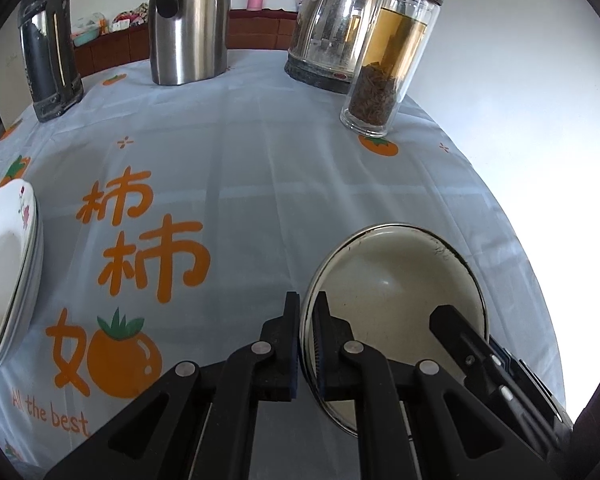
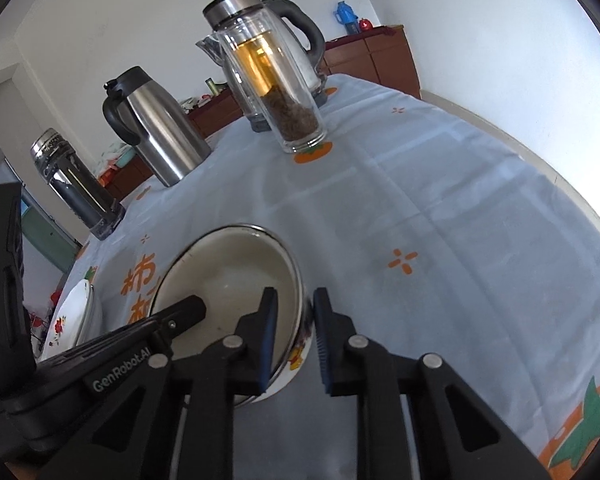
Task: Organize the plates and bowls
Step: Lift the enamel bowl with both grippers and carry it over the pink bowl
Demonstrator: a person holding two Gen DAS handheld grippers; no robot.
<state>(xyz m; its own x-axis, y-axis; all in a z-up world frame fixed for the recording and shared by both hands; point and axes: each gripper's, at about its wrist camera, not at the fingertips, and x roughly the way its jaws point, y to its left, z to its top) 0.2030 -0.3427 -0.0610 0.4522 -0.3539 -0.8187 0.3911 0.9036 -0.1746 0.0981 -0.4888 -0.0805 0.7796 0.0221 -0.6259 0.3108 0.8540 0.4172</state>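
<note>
Pale persimmon-print tablecloth (image 1: 284,184), white walls (image 1: 500,60)

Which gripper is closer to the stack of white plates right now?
Left. The left gripper grips the bowl's rim on the side facing the stacked plates; the right gripper straddles the bowl's opposite rim, farther away.

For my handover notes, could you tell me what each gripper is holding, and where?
Both hold the enamel bowl by its rim: left gripper on one side, right gripper opposite.
</note>
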